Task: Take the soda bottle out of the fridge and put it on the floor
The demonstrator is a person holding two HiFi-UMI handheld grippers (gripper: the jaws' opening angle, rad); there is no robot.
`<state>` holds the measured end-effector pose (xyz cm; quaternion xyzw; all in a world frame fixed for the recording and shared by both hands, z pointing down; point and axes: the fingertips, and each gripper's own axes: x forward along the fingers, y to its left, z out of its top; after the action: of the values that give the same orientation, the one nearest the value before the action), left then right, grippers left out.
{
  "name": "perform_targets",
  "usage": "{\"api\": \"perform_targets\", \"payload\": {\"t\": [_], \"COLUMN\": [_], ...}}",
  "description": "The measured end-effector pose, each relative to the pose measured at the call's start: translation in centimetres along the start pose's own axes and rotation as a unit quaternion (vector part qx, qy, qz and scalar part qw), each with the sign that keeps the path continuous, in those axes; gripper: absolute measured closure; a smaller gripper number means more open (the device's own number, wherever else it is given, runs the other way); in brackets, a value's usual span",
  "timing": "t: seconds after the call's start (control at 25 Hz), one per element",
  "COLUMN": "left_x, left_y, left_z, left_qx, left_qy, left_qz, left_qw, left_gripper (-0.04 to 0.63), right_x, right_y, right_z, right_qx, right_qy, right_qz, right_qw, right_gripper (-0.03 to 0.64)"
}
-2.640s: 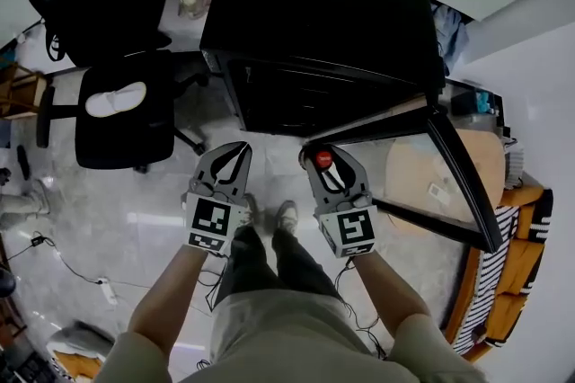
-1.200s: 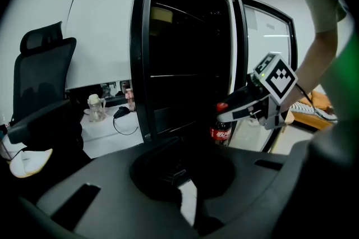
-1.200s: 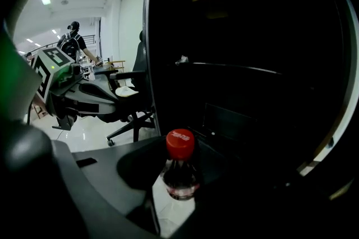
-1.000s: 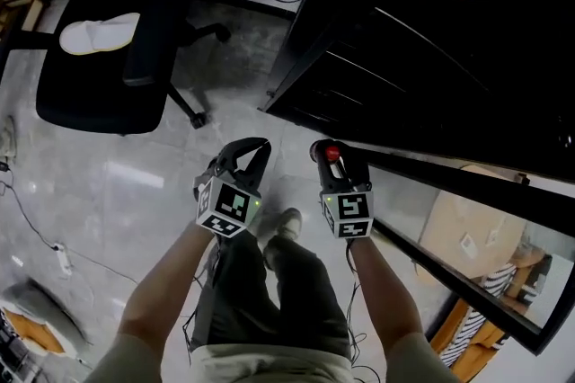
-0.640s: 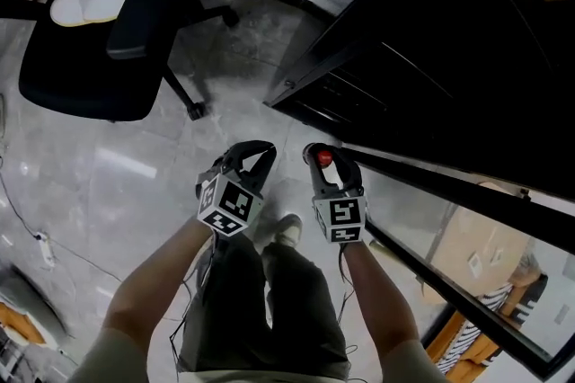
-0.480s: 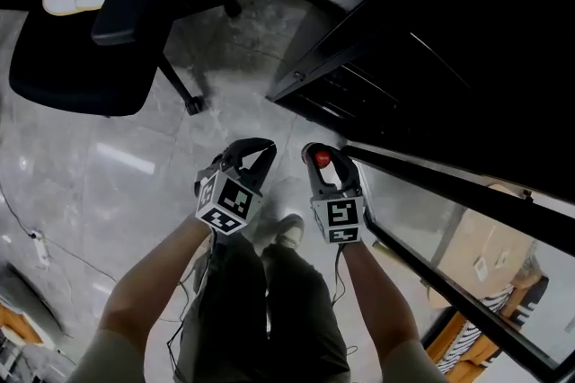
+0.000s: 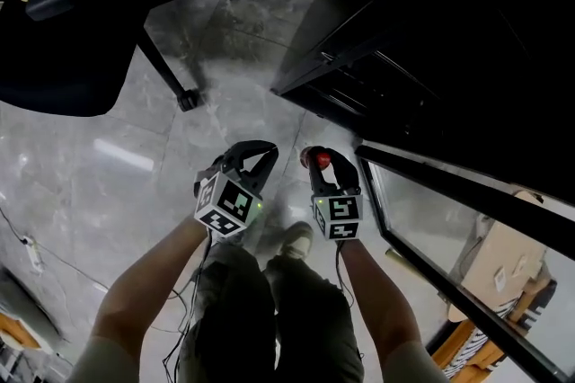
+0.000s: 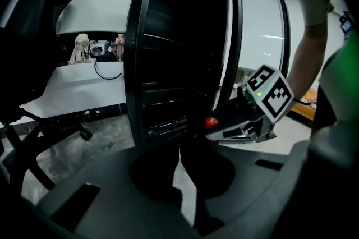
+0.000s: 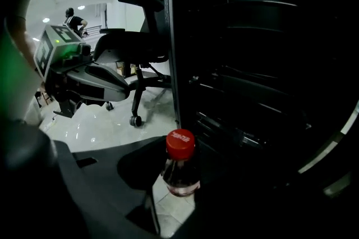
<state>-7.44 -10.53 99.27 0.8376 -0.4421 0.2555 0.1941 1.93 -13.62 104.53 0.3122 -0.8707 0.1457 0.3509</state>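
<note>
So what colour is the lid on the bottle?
Red. The cap on the bottle shows best in the right gripper view.

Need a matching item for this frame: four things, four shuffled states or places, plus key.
Things:
1. soda bottle
2. left gripper
3. fridge door
4. office chair

States or places:
A. stands open
B. on castors, at the head view's upper left
C. clamped in the right gripper
D. nothing between its jaws

Pairs: 1-C, 2-D, 3-A, 4-B.
</note>
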Motion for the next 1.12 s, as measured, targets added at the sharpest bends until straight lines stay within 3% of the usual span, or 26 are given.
{"api": "perform_targets", "payload": {"t": [0.28,0.72,0.88,1.12], "left_x": [3.1,6.5,6.5,6.1], "left_y": [-0.5,-2.0,-2.0,-2.1], "left_z": [-4.4,-7.0,-8.5,-9.8], "left_qx": [0.001,0.009,-0.022,-0.067], "left_qy": [0.029,0.063,0.092,0.113], "left_qz": [-0.011,-0.043,-0.037,-0.031], "left_qw": [0.9995,0.997,0.9948,0.9909], "left_gripper": [0.584,0.584,0.584,0.584], "right_x": [4.2,7.6,7.4,7.1], "right_y": [0.5,1.8,1.7,1.5], "right_z": [-4.5,-8.6,-10.1,-10.1], "right_qx": [-0.011,-0.067,-0.09,-0.058], "right_qy": [0.012,0.059,0.08,0.105], "right_qz": [0.02,0.054,0.046,0.061], "right_qw": [1.0,0.995,0.992,0.991], "right_gripper": [0.486,0.485,0.483,0.48]}}
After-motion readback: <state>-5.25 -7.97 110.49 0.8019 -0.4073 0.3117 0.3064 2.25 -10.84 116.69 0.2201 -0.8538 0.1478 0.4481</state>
